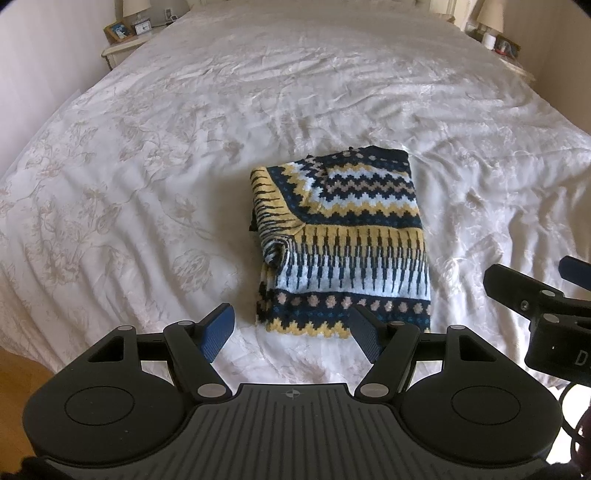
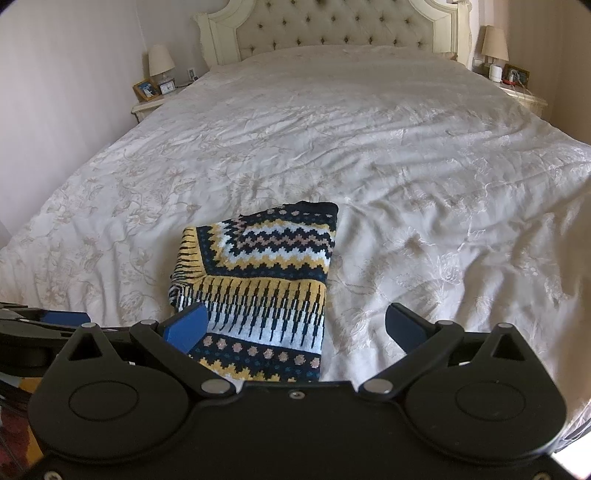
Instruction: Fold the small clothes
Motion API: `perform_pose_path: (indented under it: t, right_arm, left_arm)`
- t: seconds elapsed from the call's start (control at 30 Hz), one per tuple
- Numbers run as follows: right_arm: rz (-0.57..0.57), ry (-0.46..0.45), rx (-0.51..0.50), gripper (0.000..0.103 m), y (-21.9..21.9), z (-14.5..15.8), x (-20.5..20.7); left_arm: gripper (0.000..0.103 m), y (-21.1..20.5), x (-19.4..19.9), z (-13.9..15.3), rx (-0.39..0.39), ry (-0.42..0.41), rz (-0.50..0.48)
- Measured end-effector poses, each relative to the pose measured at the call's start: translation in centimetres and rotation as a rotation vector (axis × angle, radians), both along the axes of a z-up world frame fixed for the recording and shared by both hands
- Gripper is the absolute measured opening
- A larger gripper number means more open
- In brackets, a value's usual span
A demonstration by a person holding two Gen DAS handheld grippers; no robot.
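A knitted sweater [image 1: 343,240] with navy, yellow, white and tan zigzag bands lies folded into a rectangle on the white bedspread [image 1: 166,177]. My left gripper [image 1: 291,332] hovers open just before its near hem, nothing between the blue pads. In the right wrist view the same sweater [image 2: 266,288] lies left of centre. My right gripper [image 2: 295,328] is open above its near right corner, empty. The right gripper's body [image 1: 546,306] shows at the right edge of the left wrist view.
The bed [image 2: 369,147] stretches away to a tufted headboard [image 2: 332,29]. Nightstands with lamps and small frames stand at the back left [image 2: 155,85] and back right [image 2: 509,77]. Wooden floor [image 1: 22,373] shows at the lower left.
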State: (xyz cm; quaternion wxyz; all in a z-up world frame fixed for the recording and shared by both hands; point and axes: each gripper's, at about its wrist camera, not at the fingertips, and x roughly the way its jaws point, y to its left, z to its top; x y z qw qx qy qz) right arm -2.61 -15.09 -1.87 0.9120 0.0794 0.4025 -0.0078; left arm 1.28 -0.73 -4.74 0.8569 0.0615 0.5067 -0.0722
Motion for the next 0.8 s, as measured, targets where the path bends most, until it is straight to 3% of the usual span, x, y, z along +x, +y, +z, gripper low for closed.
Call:
perform_pose_path:
  t: [0.8]
  right_arm:
    - [-0.001,0.02,0.02,0.102,0.1,-0.8,1.4]
  left_arm:
    - [0.068,-0.2,1.6,-0.6,0.013,0.018,0.026]
